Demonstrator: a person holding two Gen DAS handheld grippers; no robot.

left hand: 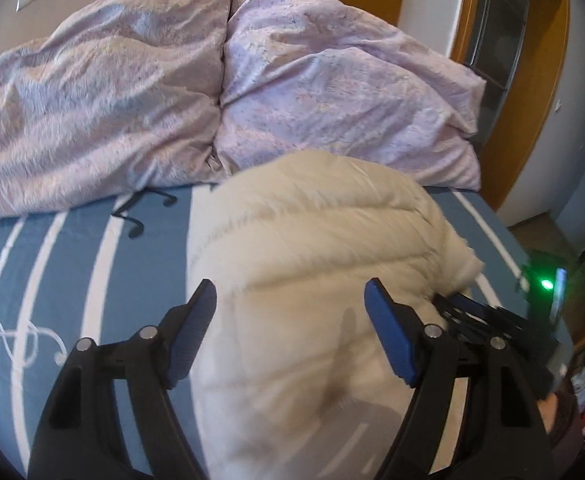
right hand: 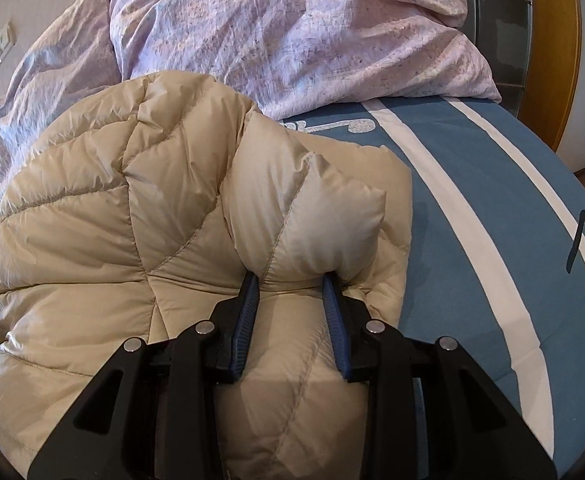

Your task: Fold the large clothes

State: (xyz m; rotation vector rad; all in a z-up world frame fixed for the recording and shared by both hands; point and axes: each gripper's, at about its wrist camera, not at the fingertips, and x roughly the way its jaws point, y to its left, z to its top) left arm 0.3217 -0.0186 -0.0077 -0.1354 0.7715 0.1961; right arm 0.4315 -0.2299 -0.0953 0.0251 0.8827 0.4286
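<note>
I see my right gripper (right hand: 290, 280) pinching the cream down jacket's (right hand: 132, 220) right edge on the bed (right hand: 472, 168), while my left gripper (left hand: 290, 292) hovers open above its middle.

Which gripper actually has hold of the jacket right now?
The right gripper: its blue pads pinch a puffed fold of the beige down jacket. The left gripper stands wide open above the jacket, gripping nothing.

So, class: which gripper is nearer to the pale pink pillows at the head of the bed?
Hard to call. The left gripper hovers open over the puffy jacket; the right gripper pinches it. Both stop short of the pillows.
</note>
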